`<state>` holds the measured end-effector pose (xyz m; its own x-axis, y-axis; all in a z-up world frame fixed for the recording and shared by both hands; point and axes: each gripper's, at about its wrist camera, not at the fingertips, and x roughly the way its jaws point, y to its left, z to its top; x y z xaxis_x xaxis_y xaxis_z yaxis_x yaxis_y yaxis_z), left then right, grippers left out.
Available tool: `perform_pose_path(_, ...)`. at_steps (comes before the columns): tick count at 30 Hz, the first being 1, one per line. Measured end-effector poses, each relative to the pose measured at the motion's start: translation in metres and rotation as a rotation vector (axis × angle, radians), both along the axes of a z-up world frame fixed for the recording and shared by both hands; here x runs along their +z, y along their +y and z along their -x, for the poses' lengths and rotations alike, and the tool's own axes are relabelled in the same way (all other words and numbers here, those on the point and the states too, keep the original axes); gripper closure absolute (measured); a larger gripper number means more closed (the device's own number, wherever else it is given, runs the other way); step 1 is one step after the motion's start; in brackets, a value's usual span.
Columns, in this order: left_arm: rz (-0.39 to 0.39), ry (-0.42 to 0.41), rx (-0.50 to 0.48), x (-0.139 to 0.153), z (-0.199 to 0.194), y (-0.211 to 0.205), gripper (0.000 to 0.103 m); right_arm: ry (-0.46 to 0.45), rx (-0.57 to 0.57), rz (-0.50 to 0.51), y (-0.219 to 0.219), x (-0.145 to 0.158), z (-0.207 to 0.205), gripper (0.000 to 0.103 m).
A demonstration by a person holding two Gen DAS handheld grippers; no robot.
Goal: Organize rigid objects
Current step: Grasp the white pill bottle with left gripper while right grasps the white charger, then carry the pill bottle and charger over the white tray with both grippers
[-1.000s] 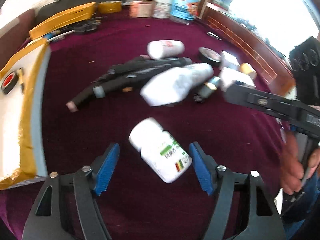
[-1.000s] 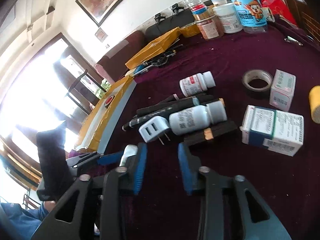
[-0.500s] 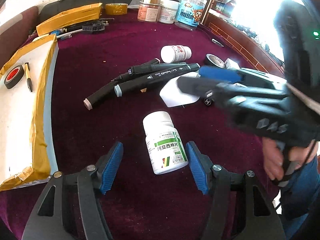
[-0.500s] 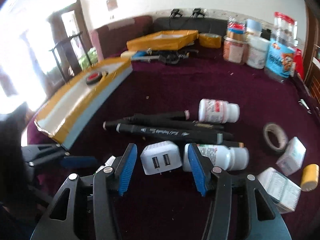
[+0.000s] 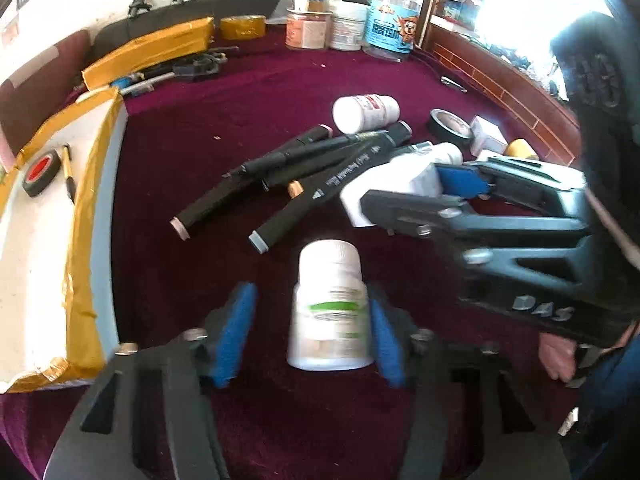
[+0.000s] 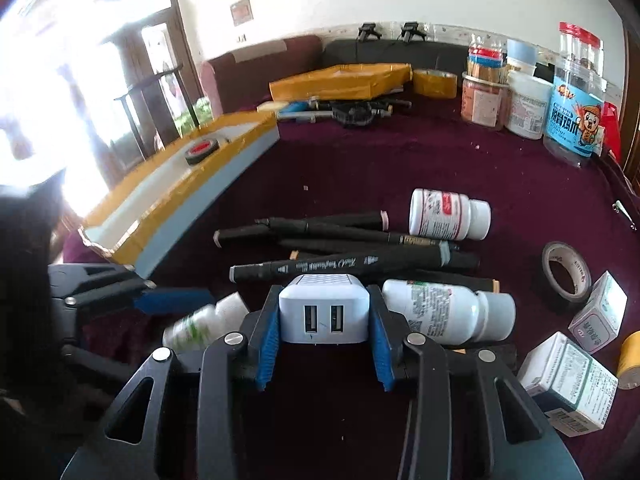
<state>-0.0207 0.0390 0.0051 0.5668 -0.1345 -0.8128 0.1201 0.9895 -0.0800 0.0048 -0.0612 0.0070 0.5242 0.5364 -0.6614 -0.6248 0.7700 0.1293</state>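
My left gripper [image 5: 310,328] is open around a white pill bottle with a green label [image 5: 330,320]; its right pad touches the bottle, its left pad stands apart. My right gripper [image 6: 324,336] is shut on a white USB charger [image 6: 324,314]; it also shows in the left wrist view [image 5: 404,196]. Several black markers [image 6: 340,248] lie in a heap on the maroon cloth. Two more white bottles lie by them, one with a red label [image 6: 448,214] and one beside the charger [image 6: 448,314]. The green-label bottle shows blurred in the right wrist view [image 6: 204,320].
A white tray with yellow tape edges [image 5: 92,216] on the left holds a red-centred tape roll [image 5: 40,168] and a pen. A black tape roll [image 6: 566,276], small boxes [image 6: 568,384] and a yellow roll lie right. Jars [image 6: 576,120] and a yellow box stand at the back.
My right gripper has closed on the USB charger. My left gripper has moved forward around the green-label bottle, its jaws narrower than before.
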Motion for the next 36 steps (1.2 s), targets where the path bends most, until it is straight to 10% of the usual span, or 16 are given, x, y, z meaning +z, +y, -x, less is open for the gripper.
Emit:
perform_pose_path(18,0.164,-0.03,0.029,0.013,0.005,0.029,0.072,0.04,-0.031,-0.179,-0.02,0.007,-0.008,0.068)
perform_pose_path(36,0.157,-0.089,0.072,0.032,0.007,0.051,0.072,0.04,-0.052,-0.181,-0.023,0.007,-0.008,0.068)
